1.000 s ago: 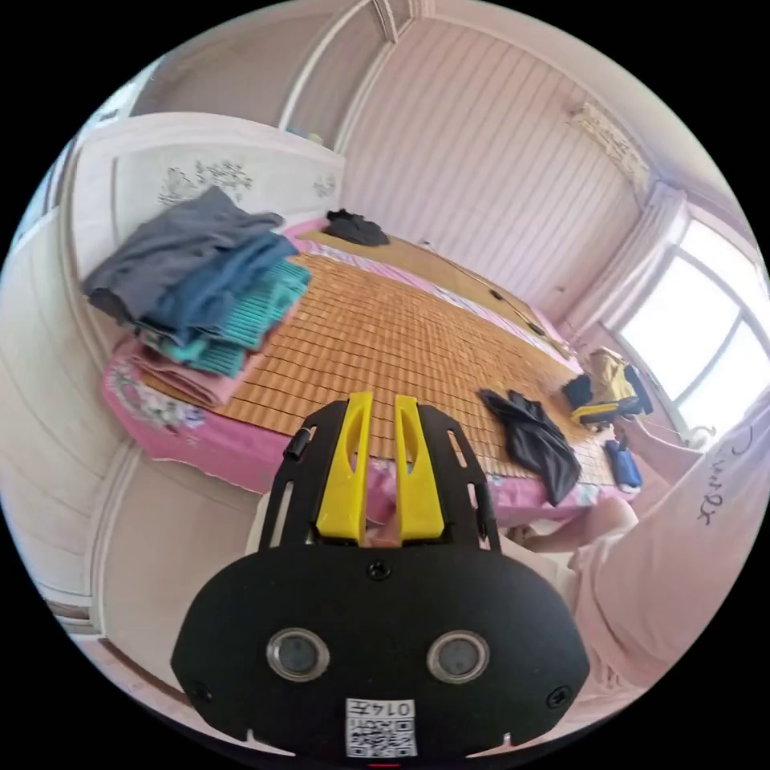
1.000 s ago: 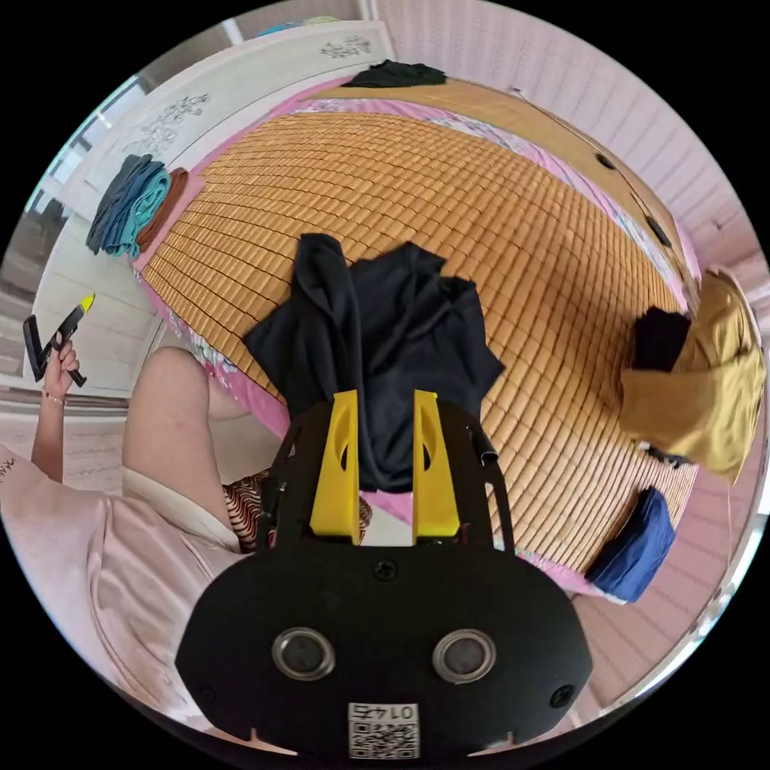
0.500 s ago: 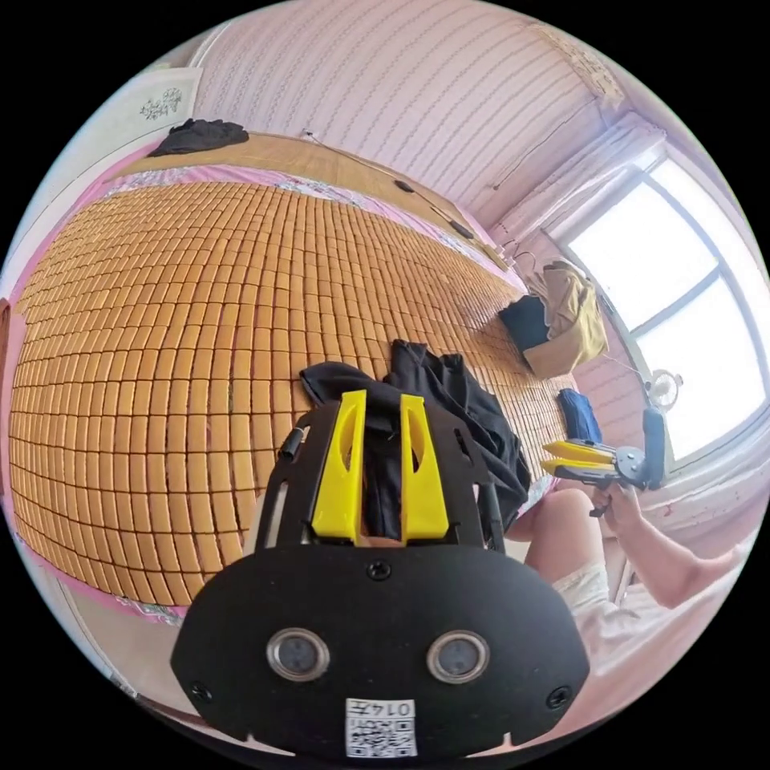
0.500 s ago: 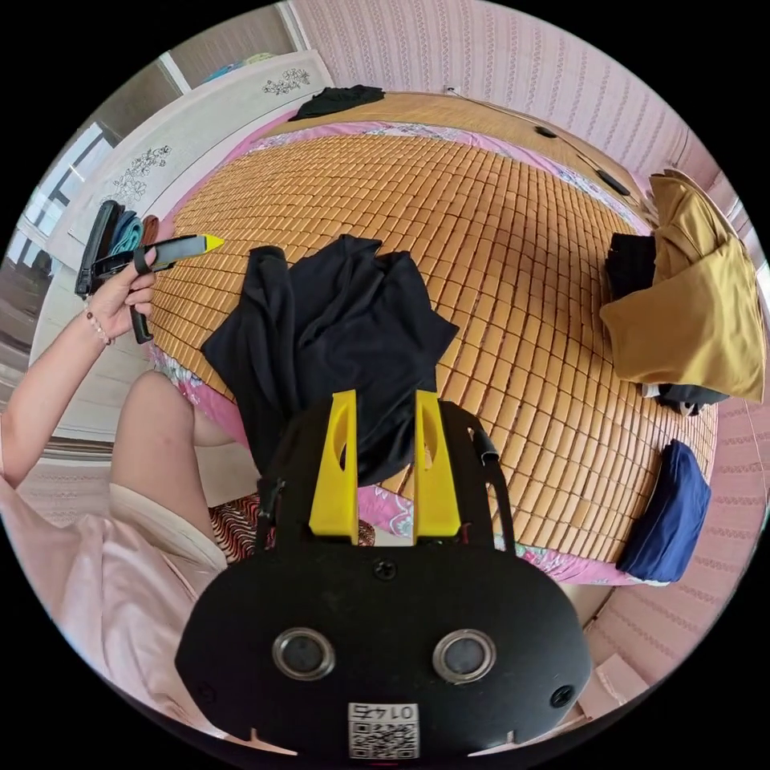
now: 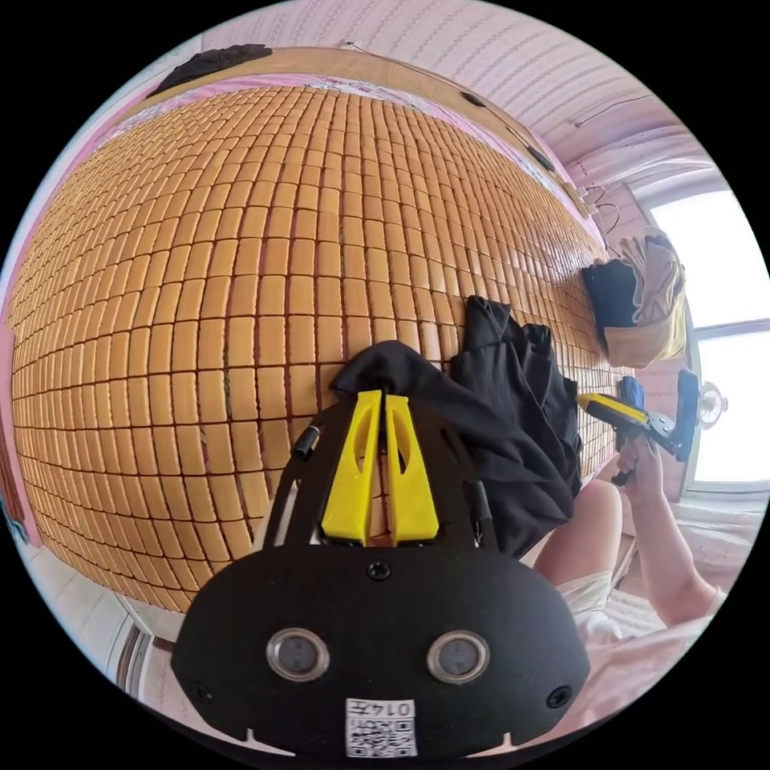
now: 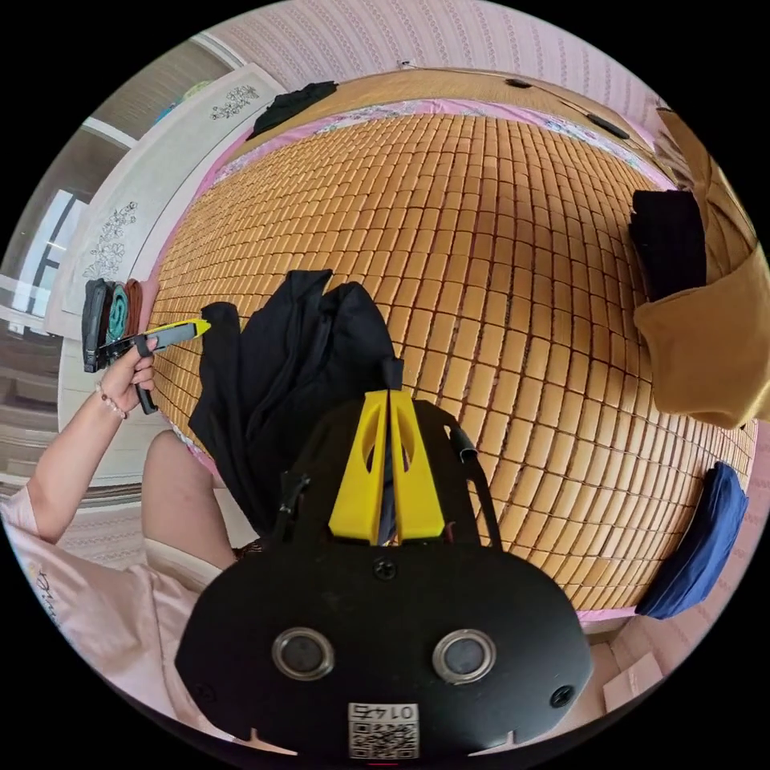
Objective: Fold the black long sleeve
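Observation:
The black long sleeve (image 5: 513, 417) lies crumpled near the front edge of the bamboo mat (image 5: 241, 265), partly hanging over the side. My left gripper (image 5: 383, 395) is shut on a raised fold at the garment's left end. In the right gripper view the same garment (image 6: 281, 369) spreads to the left of my right gripper (image 6: 390, 393), whose jaws are shut on a fold, with a small tuft poking up at the tips. Each gripper also shows in the other's view, held in a hand at the cloth's edge: the right gripper (image 5: 597, 403) and the left gripper (image 6: 188, 328).
A mustard garment (image 6: 706, 337) over a black item lies at the mat's right side, with a navy folded piece (image 6: 698, 545) near the edge. Another black cloth (image 6: 289, 100) sits at the far corner. Folded clothes (image 6: 112, 309) are stacked far left. The person's leg (image 6: 176, 497) is beside the bed.
Both grippers came down to the garment and went from open to shut on its folds. The left one swung in from beside the bed.

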Tool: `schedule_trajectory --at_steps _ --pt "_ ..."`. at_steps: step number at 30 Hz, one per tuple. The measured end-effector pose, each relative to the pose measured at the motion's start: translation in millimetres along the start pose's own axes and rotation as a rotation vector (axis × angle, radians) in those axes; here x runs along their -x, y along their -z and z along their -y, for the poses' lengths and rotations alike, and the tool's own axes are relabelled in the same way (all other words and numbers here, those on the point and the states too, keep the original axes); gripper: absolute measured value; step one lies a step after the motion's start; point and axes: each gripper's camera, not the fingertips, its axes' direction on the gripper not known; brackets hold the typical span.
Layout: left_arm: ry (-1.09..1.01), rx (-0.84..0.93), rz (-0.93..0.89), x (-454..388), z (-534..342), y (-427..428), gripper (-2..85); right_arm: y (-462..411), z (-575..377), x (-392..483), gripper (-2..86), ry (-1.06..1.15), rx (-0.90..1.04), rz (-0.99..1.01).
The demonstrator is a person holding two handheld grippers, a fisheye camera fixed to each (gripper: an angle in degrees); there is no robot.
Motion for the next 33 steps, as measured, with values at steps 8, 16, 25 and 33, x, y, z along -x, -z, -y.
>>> schedule_trajectory --at_steps 8,16,25,33 --pt "-0.14 -0.517 -0.104 -22 -117 142 -1.0 169 -96 -45 -0.2 -0.085 -0.358 0.093" --pt "-0.094 -0.808 -0.101 -28 -251 224 -1.0 298 -192 -50 -0.2 -0.108 -0.655 0.029" --pt "-0.07 -0.778 -0.097 -34 -303 198 -1.0 368 -188 -20 -0.2 -0.012 -0.746 0.003" --pt "-0.141 -0.89 -0.105 -44 -318 199 -1.0 445 -97 74 -0.2 0.254 -0.812 0.017"
